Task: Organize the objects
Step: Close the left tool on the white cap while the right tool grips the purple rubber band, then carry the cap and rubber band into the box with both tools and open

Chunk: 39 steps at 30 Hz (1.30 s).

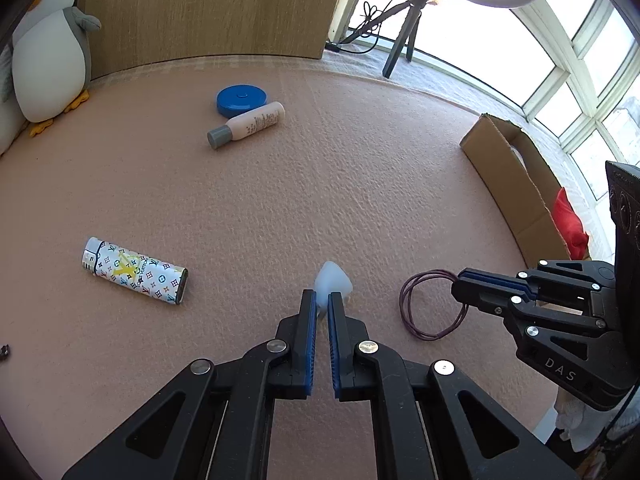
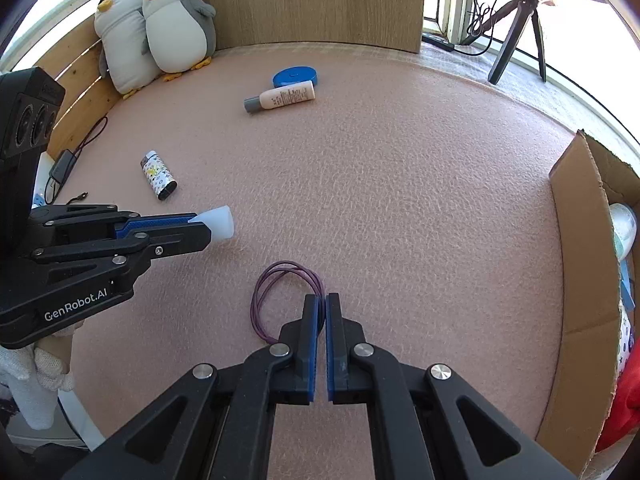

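My left gripper point(image 1: 322, 300) is shut on a small translucent white piece point(image 1: 333, 280), held just above the pink mat; it also shows in the right wrist view point(image 2: 218, 224). My right gripper point(image 2: 322, 300) is shut on a purple hair tie loop point(image 2: 272, 288), which hangs from its tips over the mat; the loop also shows in the left wrist view point(image 1: 424, 308). A patterned lighter point(image 1: 134, 270), a pink bottle with a grey cap point(image 1: 248, 122) and a blue round lid point(image 1: 242, 100) lie on the mat.
An open cardboard box point(image 2: 580, 280) stands at the right edge with red cloth point(image 1: 570, 224) and other items inside. Two plush penguins point(image 2: 160, 28) sit at the back left by a wooden panel. A tripod point(image 2: 520, 24) stands at the back right. A cable point(image 2: 64, 164) lies at the left.
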Each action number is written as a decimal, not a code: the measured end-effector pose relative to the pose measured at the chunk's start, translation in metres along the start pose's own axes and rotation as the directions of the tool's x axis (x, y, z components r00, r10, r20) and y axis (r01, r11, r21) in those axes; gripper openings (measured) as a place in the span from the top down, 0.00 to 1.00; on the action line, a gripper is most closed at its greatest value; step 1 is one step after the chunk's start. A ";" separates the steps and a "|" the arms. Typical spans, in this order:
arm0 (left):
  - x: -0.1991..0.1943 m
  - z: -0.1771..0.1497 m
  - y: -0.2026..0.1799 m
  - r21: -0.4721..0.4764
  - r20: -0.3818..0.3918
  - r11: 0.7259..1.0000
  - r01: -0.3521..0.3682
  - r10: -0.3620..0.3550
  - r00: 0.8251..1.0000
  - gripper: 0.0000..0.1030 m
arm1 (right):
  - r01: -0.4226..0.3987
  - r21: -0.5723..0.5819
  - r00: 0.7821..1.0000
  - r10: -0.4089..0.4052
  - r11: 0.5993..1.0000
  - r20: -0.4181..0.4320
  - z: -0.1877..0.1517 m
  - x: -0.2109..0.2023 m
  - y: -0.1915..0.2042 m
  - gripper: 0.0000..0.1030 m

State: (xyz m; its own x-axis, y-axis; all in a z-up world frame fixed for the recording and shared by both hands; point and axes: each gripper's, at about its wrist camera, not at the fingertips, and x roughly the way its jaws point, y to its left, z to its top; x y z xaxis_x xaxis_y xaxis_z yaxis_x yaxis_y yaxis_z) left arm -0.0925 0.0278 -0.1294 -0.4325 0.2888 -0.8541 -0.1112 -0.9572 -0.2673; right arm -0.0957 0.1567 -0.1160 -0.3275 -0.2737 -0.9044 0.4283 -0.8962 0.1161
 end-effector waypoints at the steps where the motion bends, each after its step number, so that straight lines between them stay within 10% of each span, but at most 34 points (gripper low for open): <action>1: -0.002 0.001 0.000 -0.001 0.004 1.000 0.002 -0.002 1.000 0.94 | -0.002 0.010 1.000 0.002 1.000 0.011 0.000 -0.005 -0.003 0.97; 19: -0.017 0.053 -0.111 0.118 0.100 0.984 0.131 -0.143 0.985 0.94 | 0.082 0.184 0.960 -0.128 0.979 0.251 -0.003 -0.134 -0.101 0.97; 39: 0.039 0.090 -0.256 0.235 0.060 0.949 0.213 -0.232 0.971 0.94 | 0.153 0.284 0.936 -0.231 0.946 0.265 -0.007 -0.160 -0.213 0.97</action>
State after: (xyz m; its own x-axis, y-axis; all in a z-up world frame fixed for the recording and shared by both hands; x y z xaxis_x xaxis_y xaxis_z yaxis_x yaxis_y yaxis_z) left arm -0.1611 0.2825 -0.0544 -0.4474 0.5016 -0.7405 -0.4075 -0.8513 -0.3304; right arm -0.1288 0.3939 0.0010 -0.6287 -0.1413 -0.7647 0.1155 -0.9894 0.0879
